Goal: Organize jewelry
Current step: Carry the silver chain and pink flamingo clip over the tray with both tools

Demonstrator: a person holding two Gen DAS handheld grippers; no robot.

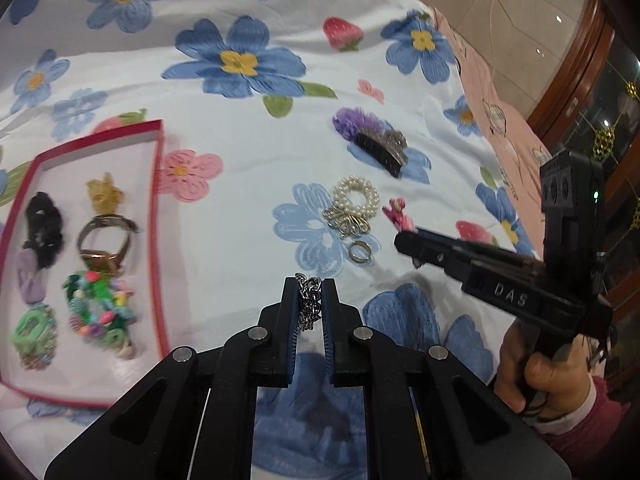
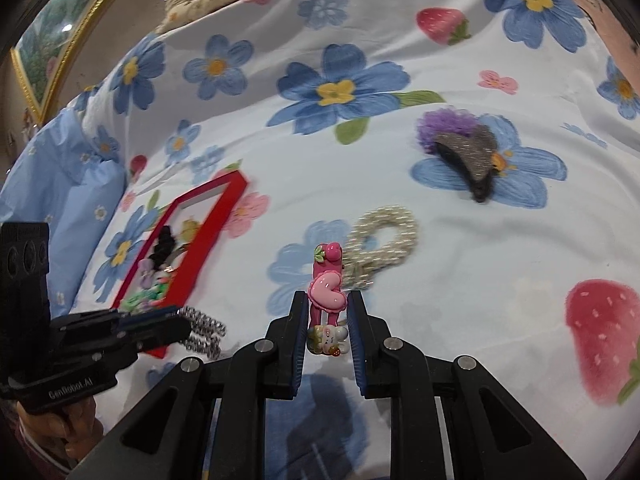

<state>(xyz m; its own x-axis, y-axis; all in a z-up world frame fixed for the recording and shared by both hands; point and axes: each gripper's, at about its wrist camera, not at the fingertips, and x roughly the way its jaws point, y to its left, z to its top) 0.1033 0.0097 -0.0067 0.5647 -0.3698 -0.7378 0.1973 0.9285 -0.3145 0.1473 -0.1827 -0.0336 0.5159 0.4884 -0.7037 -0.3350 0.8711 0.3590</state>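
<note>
My L gripper [image 1: 309, 286] pinches a chain [image 1: 309, 300], just right of the red box [image 1: 154, 184] edge. R gripper [image 2: 325, 298] grips a pink clip [image 2: 326, 292]; bare sheet [image 2: 460, 248] ahead-right.

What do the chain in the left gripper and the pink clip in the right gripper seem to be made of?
The chain looks like metal: silver-grey links with small bright glints, polished finish. The pink clip looks like glossy plastic or resin: smooth moulded heart with a white highlight. Neither can be told for certain from looks alone.
</note>
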